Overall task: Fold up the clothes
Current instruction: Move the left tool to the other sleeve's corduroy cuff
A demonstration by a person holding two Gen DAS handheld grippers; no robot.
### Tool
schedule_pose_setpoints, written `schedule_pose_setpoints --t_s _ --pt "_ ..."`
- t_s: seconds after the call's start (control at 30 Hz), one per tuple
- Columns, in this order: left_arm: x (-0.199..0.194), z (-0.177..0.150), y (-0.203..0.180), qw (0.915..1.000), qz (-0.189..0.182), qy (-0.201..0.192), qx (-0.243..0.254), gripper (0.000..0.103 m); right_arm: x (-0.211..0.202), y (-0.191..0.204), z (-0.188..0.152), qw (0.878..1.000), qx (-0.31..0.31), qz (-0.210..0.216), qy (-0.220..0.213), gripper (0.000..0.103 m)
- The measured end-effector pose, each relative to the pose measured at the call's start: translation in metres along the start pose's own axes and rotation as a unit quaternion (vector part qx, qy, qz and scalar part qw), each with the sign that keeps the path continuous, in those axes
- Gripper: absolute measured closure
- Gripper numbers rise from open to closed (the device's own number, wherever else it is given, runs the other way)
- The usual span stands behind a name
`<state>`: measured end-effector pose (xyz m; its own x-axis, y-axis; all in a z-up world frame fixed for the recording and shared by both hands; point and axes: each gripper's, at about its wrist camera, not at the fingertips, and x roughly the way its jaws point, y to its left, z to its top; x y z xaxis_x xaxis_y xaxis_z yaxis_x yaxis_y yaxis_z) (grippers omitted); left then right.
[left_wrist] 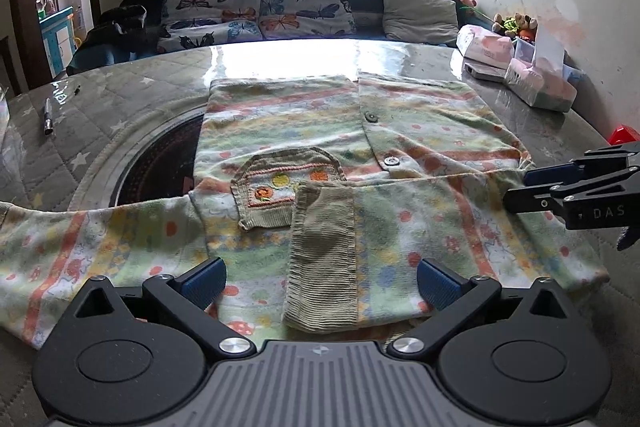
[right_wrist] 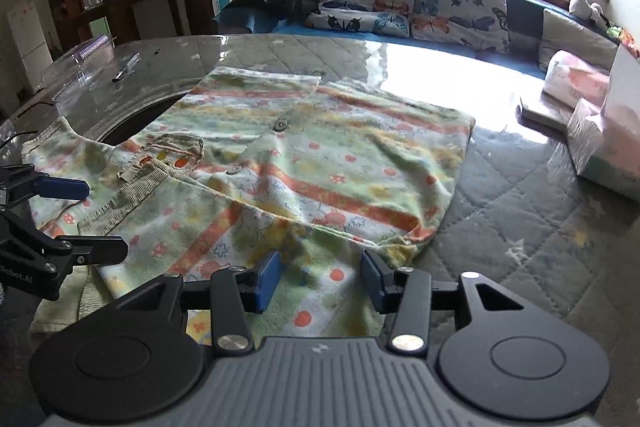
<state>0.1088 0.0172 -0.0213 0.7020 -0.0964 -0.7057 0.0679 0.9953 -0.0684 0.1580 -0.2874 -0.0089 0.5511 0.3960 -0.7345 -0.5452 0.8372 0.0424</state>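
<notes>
**Soft cardigan lay part-folded on the glossy table**

You had the patterned cardigan (left_wrist: 328, 155) spread flat on the table (right_wrist: 500, 195), one sleeve folded across its front so the ribbed cuff (left_wrist: 324, 259) lay just beside the pocket (left_wrist: 280, 183). The knit looked light and limp; it would likely sag and drag unless you pinched a doubled edge or seam, such as the near hem or the shoulder fold. Your left gripper (left_wrist: 320, 287) hovered above the cuff with its jaws wide apart, holding nothing. Your right gripper (right_wrist: 320, 277) stood over the near hem, jaws partly spread, cloth beneath but not pinched. The tabletop shone like glass over a quilted cover, probably slippery. Tissue packs (left_wrist: 540, 87) sat near the wall; a pen (left_wrist: 48, 115) lay well apart.
</notes>
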Motion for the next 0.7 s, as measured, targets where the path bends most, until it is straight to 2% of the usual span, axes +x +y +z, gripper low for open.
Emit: schedule_pose_setpoints --t_s 0.23,0.33,0.47,0.7 --pt "-0.011 -0.003 0.009 0.9998 0.008 -0.010 -0.012 0.000 -0.011 0.024 -0.004 0.999 -0.031 0.014 -0.011 0.052" --pt "-0.011 -0.007 0.012 0.9998 0.015 -0.007 -0.013 0.000 -0.009 0.035 -0.012 0.999 -0.046 0.019 -0.004 0.045" --pt "-0.010 -0.011 0.016 0.9996 0.021 -0.001 -0.018 0.000 -0.008 0.051 -0.016 0.997 -0.079 0.004 -0.001 0.044" --pt "-0.027 -0.011 0.034 0.9985 0.034 -0.021 -0.039 0.000 -0.010 0.069 -0.006 0.995 -0.091 0.022 -0.016 0.040"
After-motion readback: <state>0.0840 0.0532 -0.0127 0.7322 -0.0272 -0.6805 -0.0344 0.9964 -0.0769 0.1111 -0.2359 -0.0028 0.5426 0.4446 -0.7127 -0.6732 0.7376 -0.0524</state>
